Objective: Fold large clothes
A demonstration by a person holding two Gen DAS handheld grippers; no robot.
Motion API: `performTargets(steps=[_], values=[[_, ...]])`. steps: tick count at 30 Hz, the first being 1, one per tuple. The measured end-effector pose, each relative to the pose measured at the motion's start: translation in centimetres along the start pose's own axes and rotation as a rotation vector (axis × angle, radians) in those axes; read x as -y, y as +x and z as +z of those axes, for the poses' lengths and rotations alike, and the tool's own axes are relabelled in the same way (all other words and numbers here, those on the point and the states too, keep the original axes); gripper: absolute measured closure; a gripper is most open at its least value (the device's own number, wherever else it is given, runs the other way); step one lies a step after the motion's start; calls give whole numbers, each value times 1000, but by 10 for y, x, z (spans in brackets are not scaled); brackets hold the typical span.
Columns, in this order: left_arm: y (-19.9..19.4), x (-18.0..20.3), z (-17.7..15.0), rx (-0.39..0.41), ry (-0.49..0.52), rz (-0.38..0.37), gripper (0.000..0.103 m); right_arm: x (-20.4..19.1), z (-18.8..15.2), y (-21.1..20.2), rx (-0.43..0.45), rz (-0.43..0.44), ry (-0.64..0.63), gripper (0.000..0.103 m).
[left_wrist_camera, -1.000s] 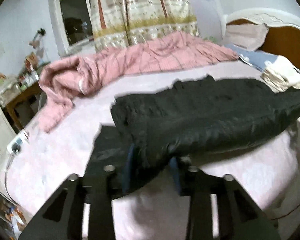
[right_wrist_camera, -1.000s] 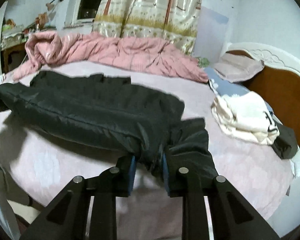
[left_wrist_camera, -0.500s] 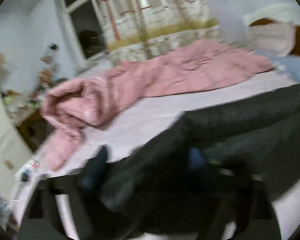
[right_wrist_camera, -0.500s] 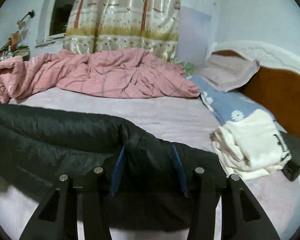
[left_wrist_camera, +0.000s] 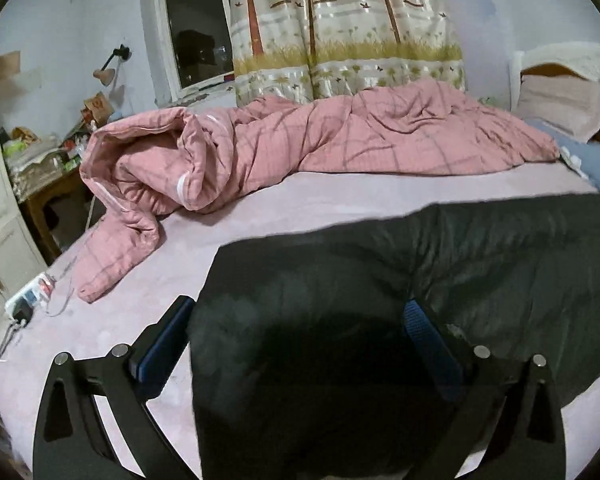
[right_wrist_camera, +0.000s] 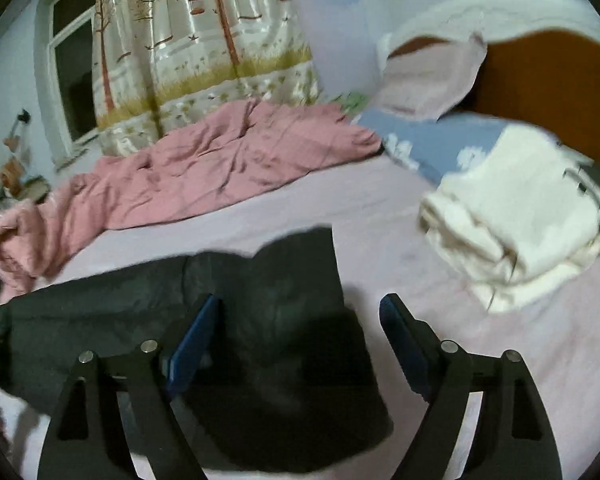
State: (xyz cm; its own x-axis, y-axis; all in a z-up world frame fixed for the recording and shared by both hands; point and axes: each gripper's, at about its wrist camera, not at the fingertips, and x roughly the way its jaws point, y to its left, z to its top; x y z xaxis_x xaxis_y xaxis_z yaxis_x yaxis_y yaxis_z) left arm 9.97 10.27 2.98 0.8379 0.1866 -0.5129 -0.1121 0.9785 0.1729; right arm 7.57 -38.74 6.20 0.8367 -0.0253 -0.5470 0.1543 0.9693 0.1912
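Observation:
A large black padded garment [left_wrist_camera: 380, 276] lies folded lengthwise across the lilac bed sheet [left_wrist_camera: 340, 196]. In the left wrist view my left gripper [left_wrist_camera: 298, 304] straddles its left end. The jaws are opening, with the cloth lying loose between the blue pads [left_wrist_camera: 168, 340]. The right wrist view shows the garment's other end [right_wrist_camera: 280, 272] under my right gripper [right_wrist_camera: 300, 300]. Its jaws are opening too. The cloth lies between them, and the right pad [right_wrist_camera: 400, 340] stands apart from it over the sheet [right_wrist_camera: 380, 208].
A crumpled pink quilt [left_wrist_camera: 340, 140] runs along the far side of the bed. Folded white clothes [right_wrist_camera: 520, 216] sit to the right, near a blue pillow [right_wrist_camera: 432, 136] and the wooden headboard [right_wrist_camera: 540, 80]. A power strip [left_wrist_camera: 28, 296] lies at the left bed edge.
Both grippers held the black garment lifted and carried it toward the far side of the bed. Now it rests on the sheet and both pairs of jaws have spread wide off it.

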Motion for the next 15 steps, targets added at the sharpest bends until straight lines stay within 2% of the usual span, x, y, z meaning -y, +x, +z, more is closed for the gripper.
performTargets(steps=[2,5,6,7,8,9,10,12,15], values=[[1,-4,-5,-31,-26,-14,0,5,-8,-1,-17,10,-12,19],[2,-18,-9,-68,-113,-100,1,13,-23,1,-67,41,-13,19],[3,-22,-9,-77,-133,-142,16,16,-29,2,-92,67,-11,19],[5,-27,-10,-94,-150,-210,49,17,-32,4,-103,68,-5,21],[12,-31,-9,-130,-177,-287,80,19,-33,6,-102,62,-1,29],[18,-35,-7,-150,-209,-326,88,20,-31,8,-98,74,3,60],[21,-38,-5,-144,-231,-341,93,20,-30,9,-97,88,8,84],[25,-38,5,-109,-230,-348,95,15,-15,11,-35,74,15,93],[32,-26,26,-73,-171,-287,96,0,5,23,-4,18,-12,95]])
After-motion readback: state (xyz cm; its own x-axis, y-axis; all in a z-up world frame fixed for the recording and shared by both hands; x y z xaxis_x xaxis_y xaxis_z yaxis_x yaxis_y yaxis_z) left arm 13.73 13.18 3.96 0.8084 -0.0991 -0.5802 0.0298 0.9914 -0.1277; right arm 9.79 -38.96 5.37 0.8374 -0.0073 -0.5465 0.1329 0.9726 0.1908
